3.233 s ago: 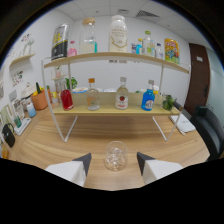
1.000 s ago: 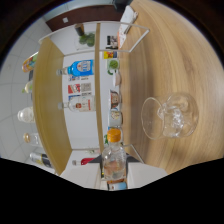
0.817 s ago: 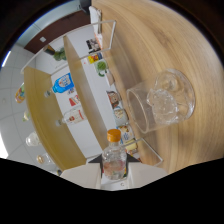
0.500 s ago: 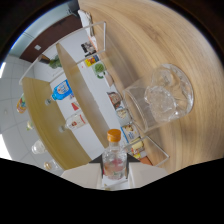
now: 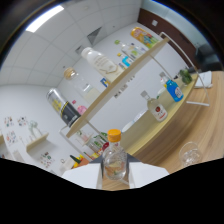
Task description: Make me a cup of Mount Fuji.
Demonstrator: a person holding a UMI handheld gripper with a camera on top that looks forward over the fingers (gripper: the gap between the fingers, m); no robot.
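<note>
A small clear bottle (image 5: 114,161) with an orange cap stands upright between my two white fingers, and my gripper (image 5: 115,175) is shut on it. Liquid shows in the bottle's lower half. A clear stemmed glass (image 5: 189,153) stands on the wooden table (image 5: 205,122), off to the right of the fingers and a little beyond them. The whole view is tilted, so the table and shelf slope.
Beyond the fingers stands a two-level wooden shelf (image 5: 131,75) on white legs, carrying several bottles. Among them are a blue one (image 5: 173,90), a clear one with a red label (image 5: 156,111) and a large white one (image 5: 101,62). A white wall is behind.
The gripper has rolled back from a steep tilt with the bottle still held. The glass, which was close and large beside the bottle, now sits smaller and farther off to the right.
</note>
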